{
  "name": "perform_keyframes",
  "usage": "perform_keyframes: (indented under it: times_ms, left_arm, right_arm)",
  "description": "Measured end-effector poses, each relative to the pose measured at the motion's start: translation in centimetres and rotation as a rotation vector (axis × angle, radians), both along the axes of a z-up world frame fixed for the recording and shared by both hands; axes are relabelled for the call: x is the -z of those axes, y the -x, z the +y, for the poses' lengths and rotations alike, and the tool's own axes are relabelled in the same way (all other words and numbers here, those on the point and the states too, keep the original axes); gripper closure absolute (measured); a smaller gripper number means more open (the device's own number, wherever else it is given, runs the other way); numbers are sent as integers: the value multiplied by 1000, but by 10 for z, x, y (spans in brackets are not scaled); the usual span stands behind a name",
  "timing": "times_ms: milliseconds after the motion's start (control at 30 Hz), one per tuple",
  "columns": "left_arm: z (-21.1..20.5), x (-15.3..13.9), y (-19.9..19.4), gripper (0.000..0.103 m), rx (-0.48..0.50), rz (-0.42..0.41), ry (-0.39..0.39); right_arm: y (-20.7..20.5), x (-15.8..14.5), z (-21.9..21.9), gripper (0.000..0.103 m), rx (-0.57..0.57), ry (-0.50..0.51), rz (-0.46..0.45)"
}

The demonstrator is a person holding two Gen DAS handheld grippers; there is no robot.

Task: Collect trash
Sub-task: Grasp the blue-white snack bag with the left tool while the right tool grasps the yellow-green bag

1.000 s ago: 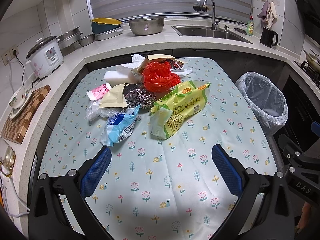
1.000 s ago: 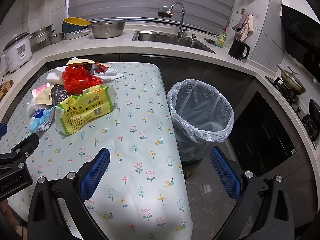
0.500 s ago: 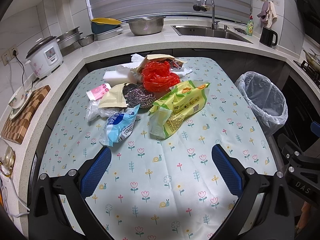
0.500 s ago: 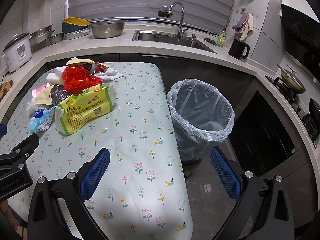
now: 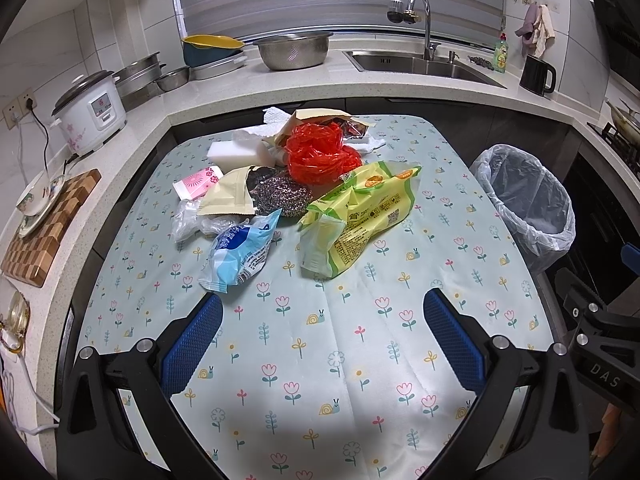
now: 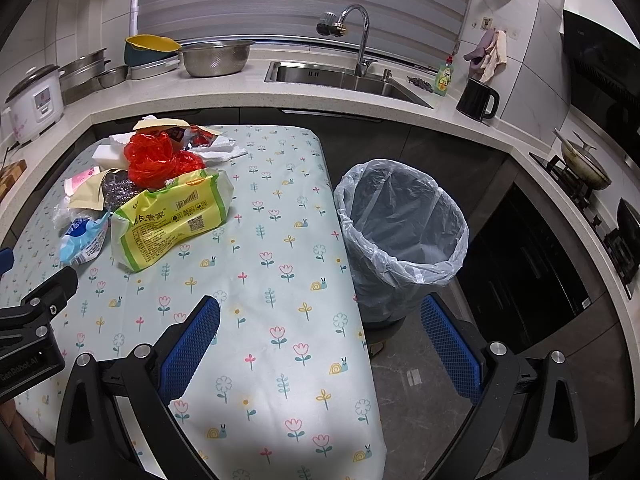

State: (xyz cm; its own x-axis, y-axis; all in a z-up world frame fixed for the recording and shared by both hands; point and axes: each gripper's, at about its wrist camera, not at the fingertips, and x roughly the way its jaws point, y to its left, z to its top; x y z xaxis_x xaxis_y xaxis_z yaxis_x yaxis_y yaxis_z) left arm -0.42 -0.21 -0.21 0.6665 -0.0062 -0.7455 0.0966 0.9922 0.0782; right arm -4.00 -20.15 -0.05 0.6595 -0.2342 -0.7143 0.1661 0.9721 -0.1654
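Kitchen scene, seen from two handheld grippers above a counter (image 5: 320, 360) draped in a floral cloth. At the far end of that cloth, a heap of trash: yellow-green wrapper (image 5: 360, 216) nearest, red plastic bag (image 5: 320, 152) behind it, blue-and-white packet (image 5: 240, 256) to the left, beige envelope (image 5: 232, 196), metal scourer (image 5: 280, 196), white sponge block (image 5: 236, 154), pink packet (image 5: 198, 180) and crumpled paper towel (image 5: 276, 118) around them. Beside the cloth's right edge, on the floor, a lined trash bin (image 6: 400, 220), empty as far as visible. Left wrist view: full spread of the heap, plus rice cooker (image 5: 90, 112) and wooden chopping board (image 5: 48, 224) on the left worktop, bin only partly in view at the edge. Right wrist view: bin's interior in full, stove with a wok (image 6: 584, 164) at right, heap pushed to the left edge. Left gripper (image 5: 320, 340) over bare cloth short of the heap, fingers (image 5: 192, 344) spread wide, holding and touching nothing. Right gripper (image 6: 320, 344) straddling the cloth's right edge near the bin, fingers (image 6: 190, 346) likewise wide apart and empty. Compared with half a second earlier, no visible change: heap, bin and both grippers in the same places.
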Motion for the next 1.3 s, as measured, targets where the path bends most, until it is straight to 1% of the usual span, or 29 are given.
perform_keyframes:
  times_ms: [267, 400, 533, 567, 667, 767, 900, 1033, 1133, 1300]
  left_arm:
    - [-1, -1, 1, 7, 0, -2, 2]
    - [2, -1, -1, 7, 2, 8, 29]
    - [13, 3, -6, 7, -15, 20, 63]
    - [26, 5, -12, 7, -20, 25, 73]
    - [43, 10, -18, 7, -54, 23, 83]
    - [63, 16, -27, 7, -73, 33, 95]
    - [86, 23, -36, 7, -99, 29, 85]
    - [106, 33, -48, 7, -112, 50, 94]
    - [116, 42, -59, 7, -106, 73, 111]
    - [126, 55, -79, 7, -91, 89, 109]
  right_arm:
    - [-1, 0, 0, 7, 2, 0, -1]
    - [-2, 0, 0, 7, 0, -5, 0]
    - [-7, -2, 7, 7, -1, -8, 0]
    - [-9, -2, 8, 7, -3, -11, 0]
    - [-14, -1, 14, 7, -7, -19, 2]
    - [-22, 3, 22, 7, -12, -44, 4]
    - [-38, 10, 35, 7, -27, -88, 20]
    - [-55, 14, 53, 7, -44, -126, 10]
    - [-73, 17, 67, 7, -55, -162, 12]
    - [-103, 28, 89, 9, -70, -229, 27]
